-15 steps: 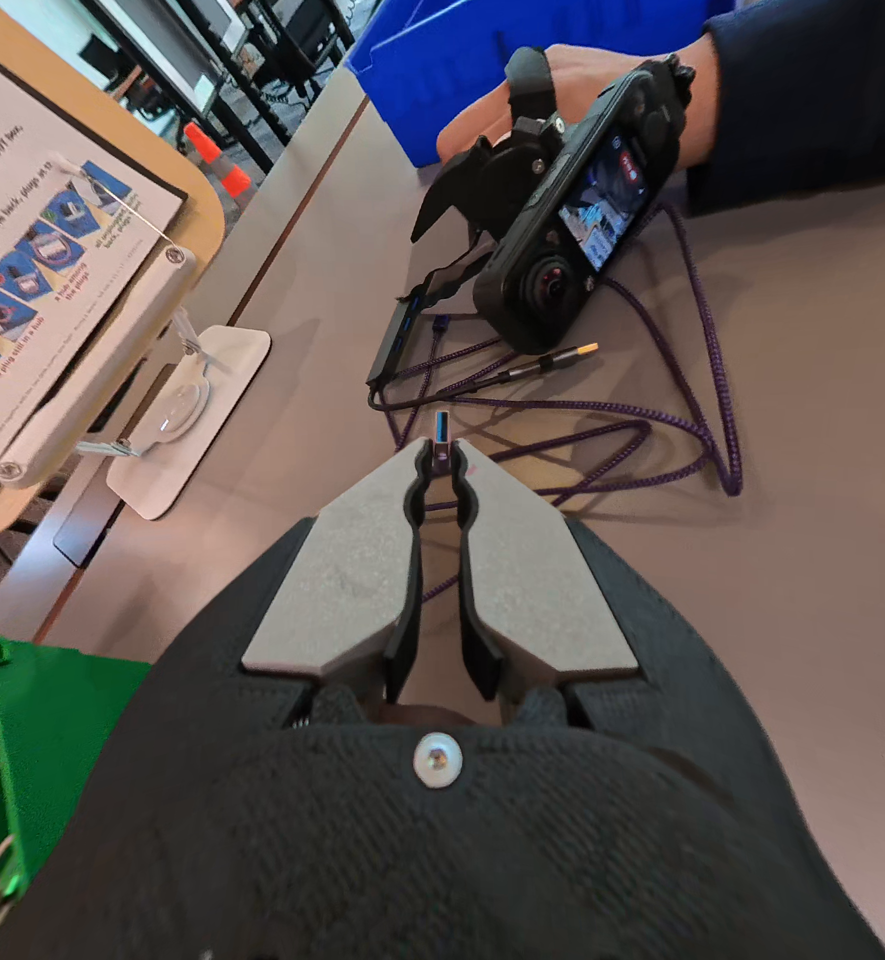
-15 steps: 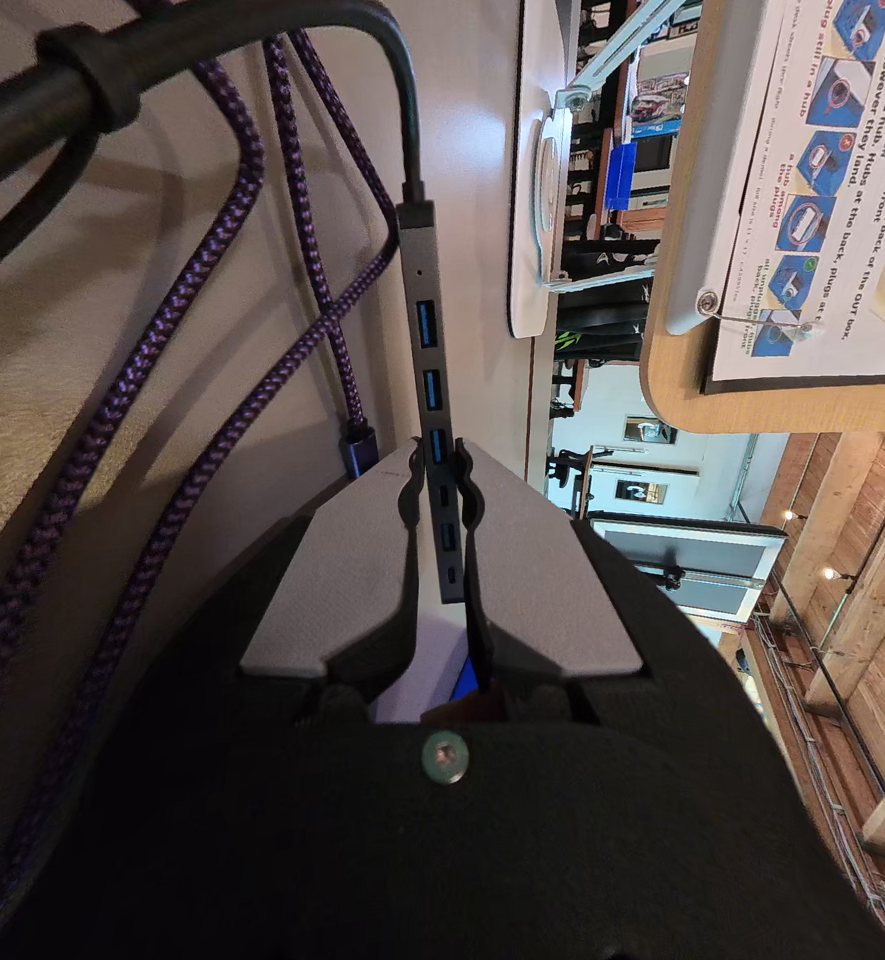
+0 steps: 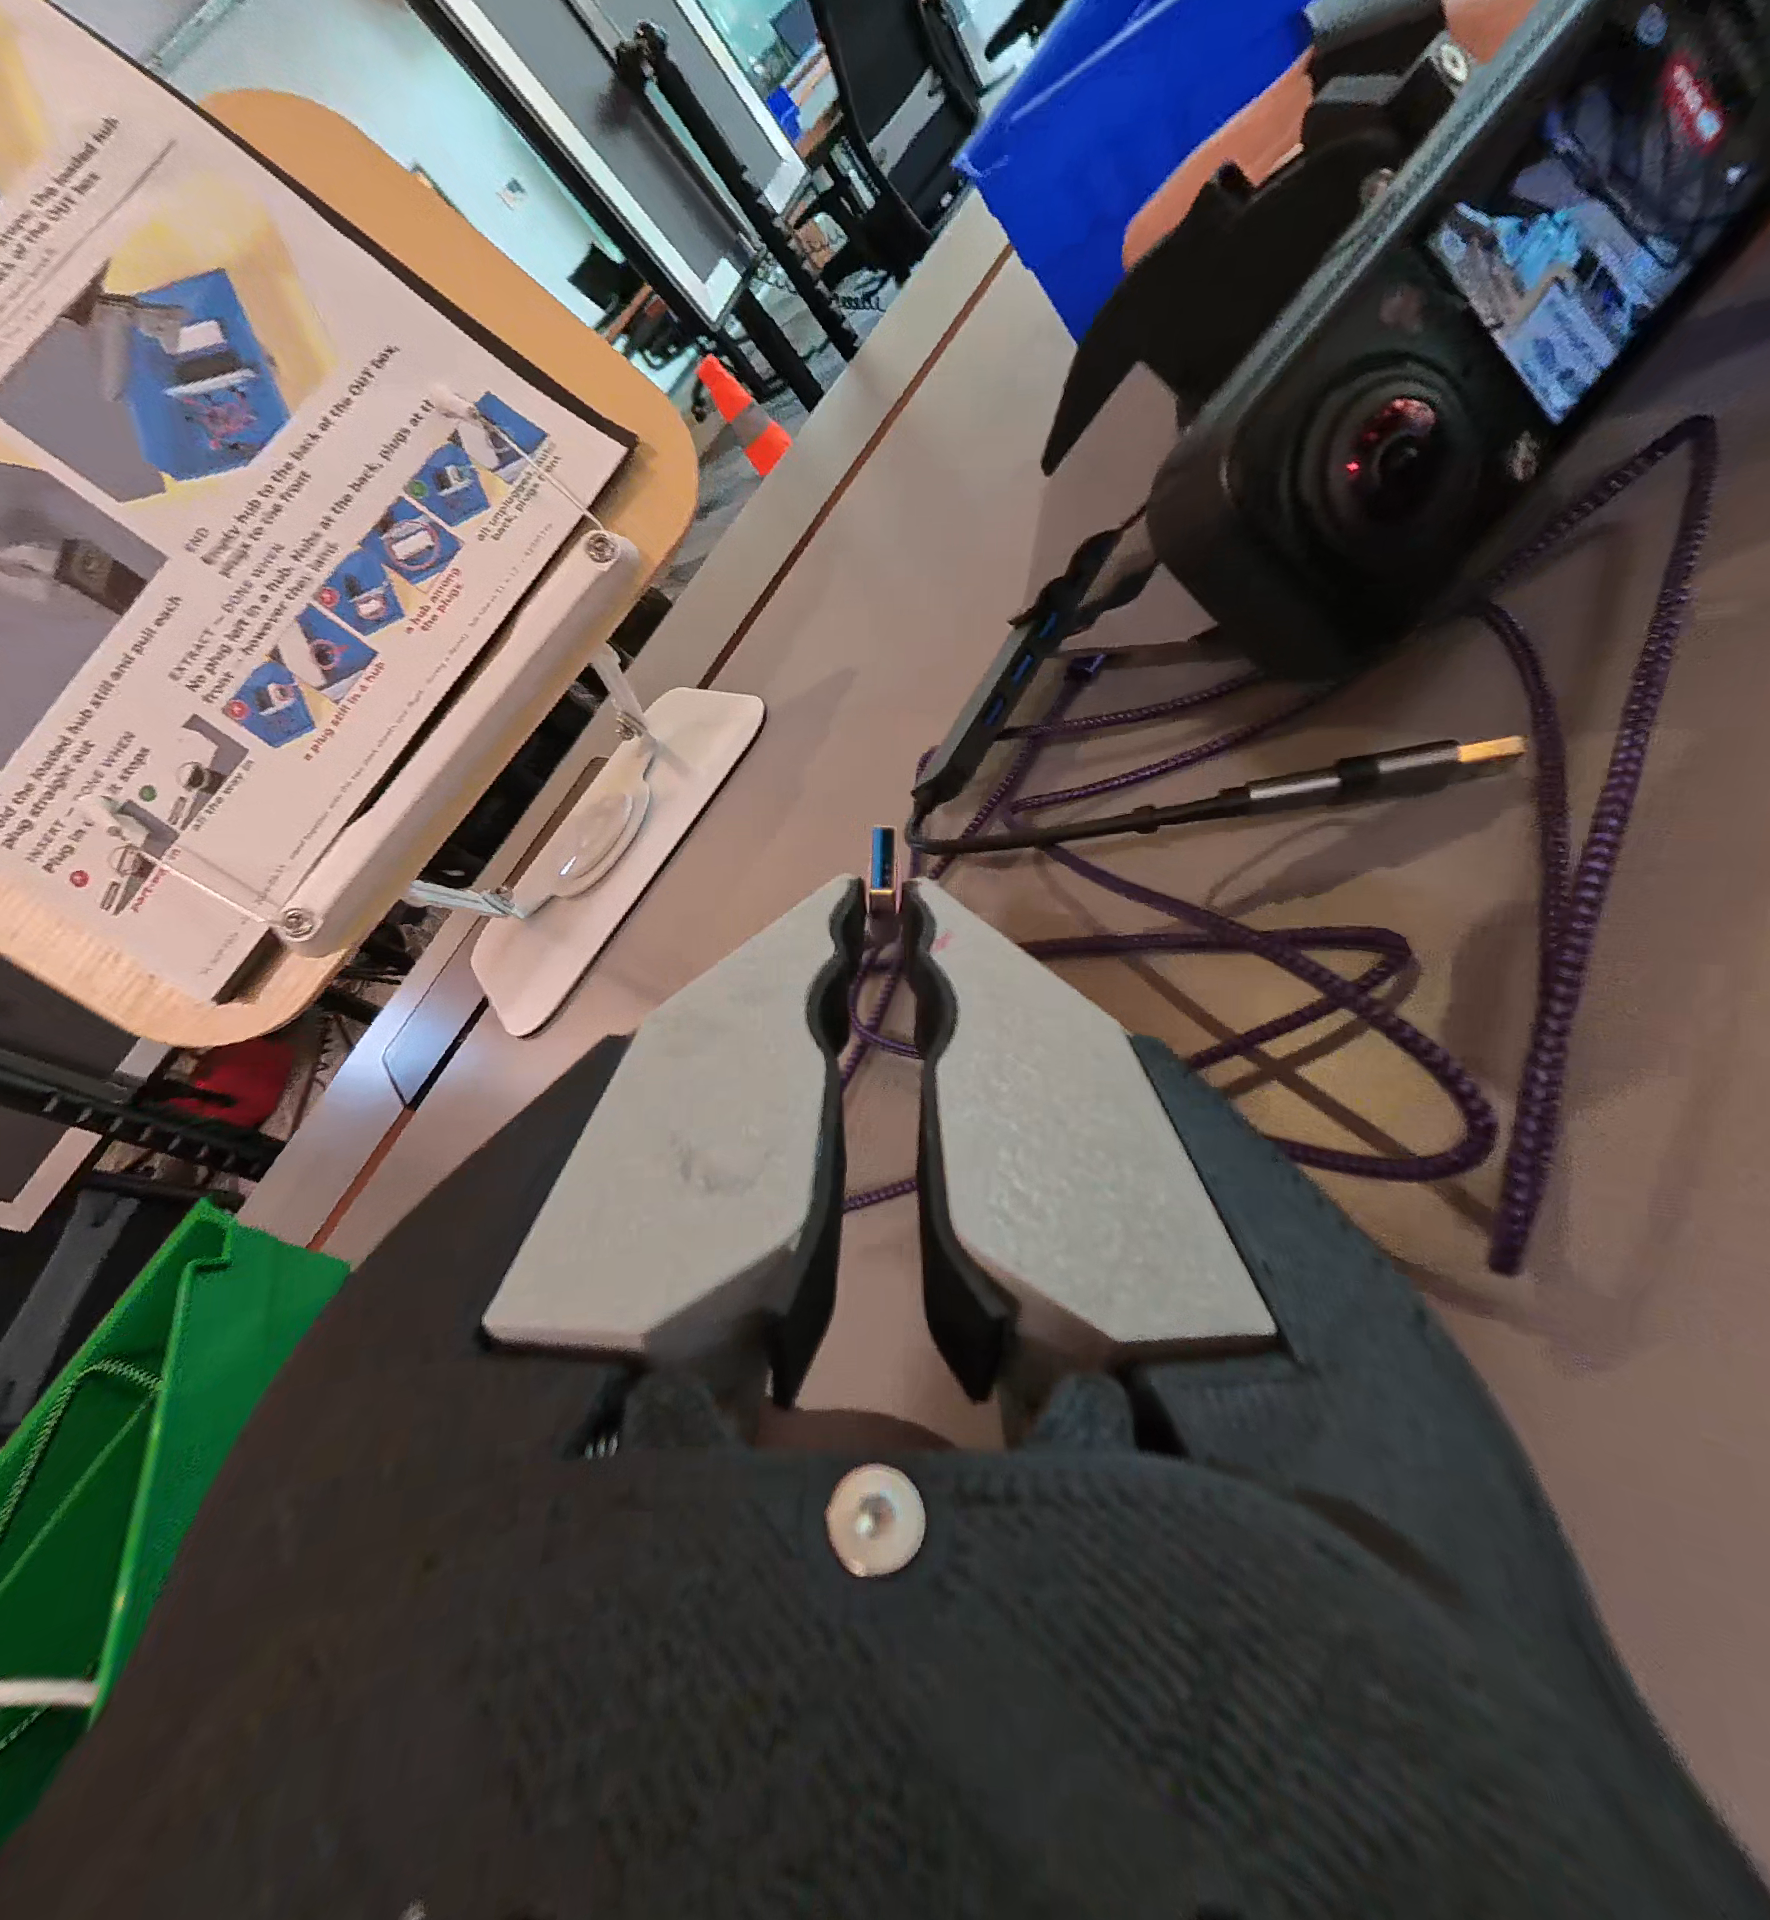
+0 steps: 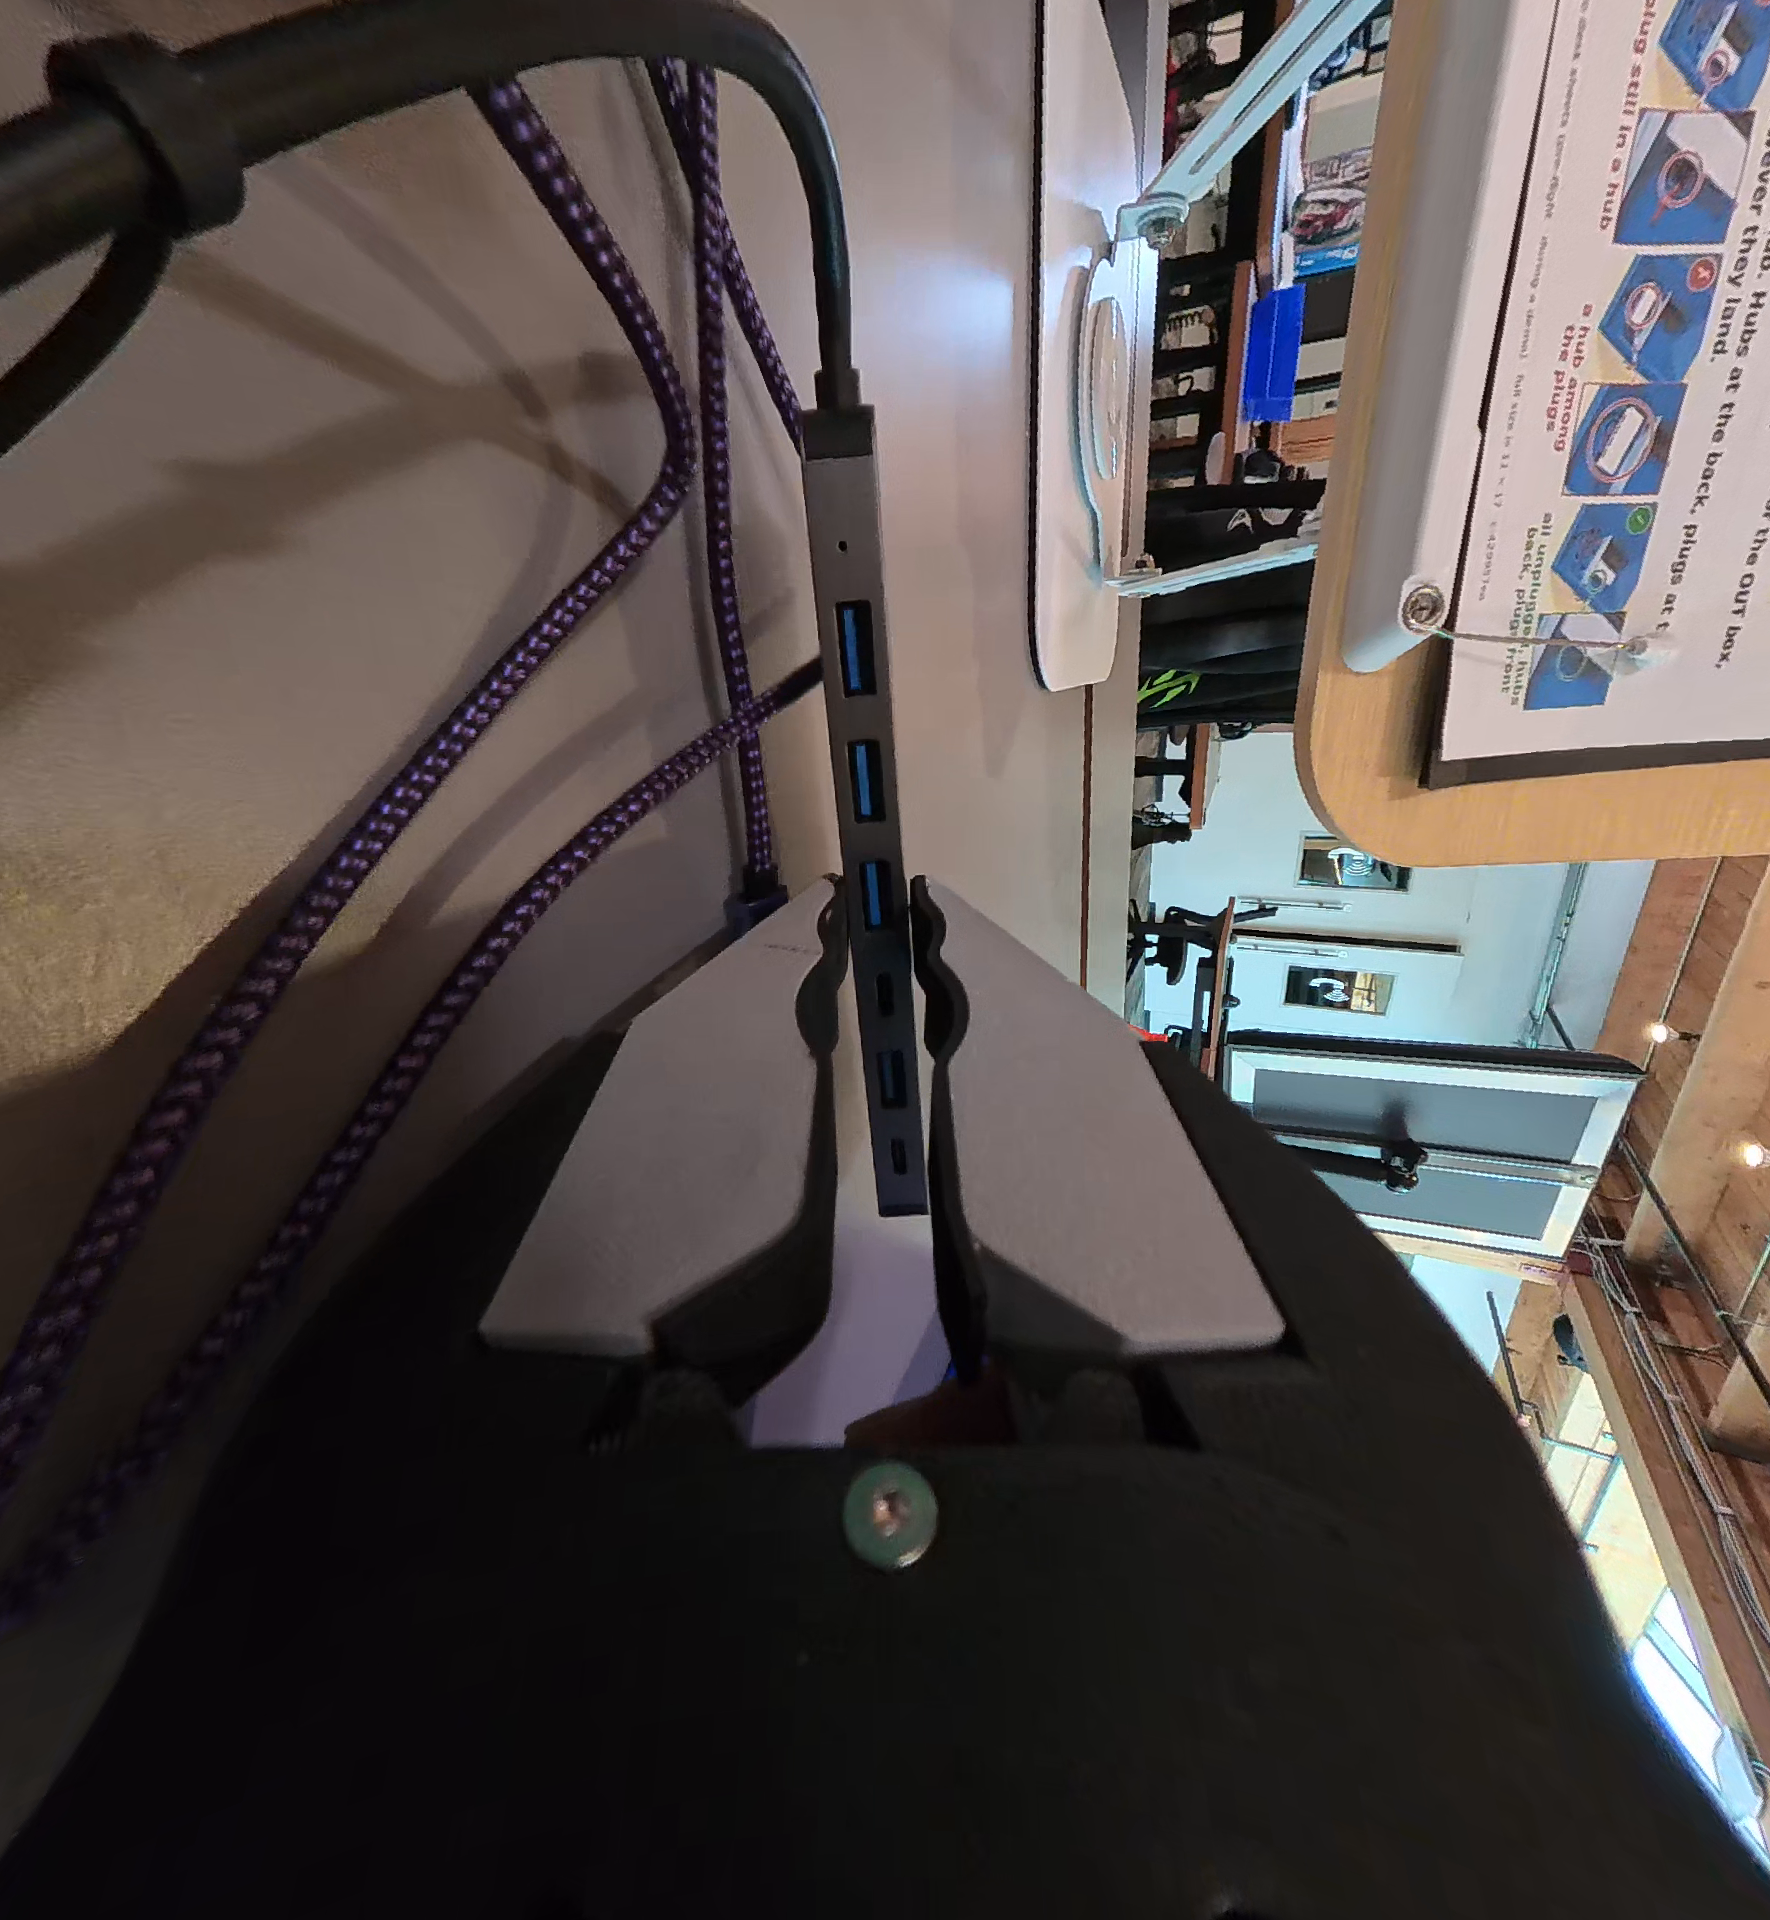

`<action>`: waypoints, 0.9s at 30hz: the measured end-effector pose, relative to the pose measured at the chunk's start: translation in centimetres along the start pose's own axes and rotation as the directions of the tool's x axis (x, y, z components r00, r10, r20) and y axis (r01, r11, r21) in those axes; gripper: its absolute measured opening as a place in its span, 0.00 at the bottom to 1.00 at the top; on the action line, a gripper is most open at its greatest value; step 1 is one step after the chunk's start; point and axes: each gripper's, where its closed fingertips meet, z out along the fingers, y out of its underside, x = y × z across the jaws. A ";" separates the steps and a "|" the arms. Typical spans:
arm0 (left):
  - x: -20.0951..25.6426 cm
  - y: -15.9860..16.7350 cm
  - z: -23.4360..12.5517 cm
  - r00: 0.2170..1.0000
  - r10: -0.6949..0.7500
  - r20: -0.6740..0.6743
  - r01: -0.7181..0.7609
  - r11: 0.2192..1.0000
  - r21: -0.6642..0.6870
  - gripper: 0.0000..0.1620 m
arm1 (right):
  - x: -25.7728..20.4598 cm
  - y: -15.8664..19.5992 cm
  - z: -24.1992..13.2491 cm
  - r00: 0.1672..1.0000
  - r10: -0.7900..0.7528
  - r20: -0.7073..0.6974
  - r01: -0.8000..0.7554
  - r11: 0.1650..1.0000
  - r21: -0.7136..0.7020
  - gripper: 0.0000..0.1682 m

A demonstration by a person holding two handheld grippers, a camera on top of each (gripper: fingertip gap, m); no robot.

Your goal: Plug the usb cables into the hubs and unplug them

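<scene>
Left gripper (image 3: 883, 902) pinches a USB plug (image 3: 884, 854) pointing forward; right gripper (image 4: 876, 902) clamps the hub (image 4: 863, 748) lengthwise.

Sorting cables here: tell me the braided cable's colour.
Purple braided cable, speckled lighter; right wrist view shows it best.

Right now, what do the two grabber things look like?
Both match. The left gripper and right gripper each have two flat grey wedge fingers lined with wavy black pads, on a rough black body with one silver screw. The right one also carries a black camera.
</scene>
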 end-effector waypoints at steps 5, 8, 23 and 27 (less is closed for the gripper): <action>1.7 0.3 0.6 0.995 0.008 -0.102 -0.010 1.000 -0.021 0.02 | 0.2 -0.5 -0.1 1.000 -0.011 -0.025 0.012 1.000 0.013 0.05; 1.8 0.2 0.7 0.990 -0.033 -0.137 0.030 0.999 -0.018 0.02 | -0.1 -0.6 -0.1 0.999 -0.031 -0.019 0.031 0.999 0.010 0.06; 0.5 -2.4 -2.9 0.840 -0.289 -0.458 0.330 0.944 0.009 0.02 | -0.3 -1.4 -0.4 1.000 -0.011 -0.009 0.012 0.998 0.066 0.08; -0.6 -1.2 -1.7 0.940 -0.218 -0.262 0.230 0.973 0.014 0.02 | -0.2 -1.5 -0.6 1.000 0.003 -0.010 -0.002 0.997 0.079 0.11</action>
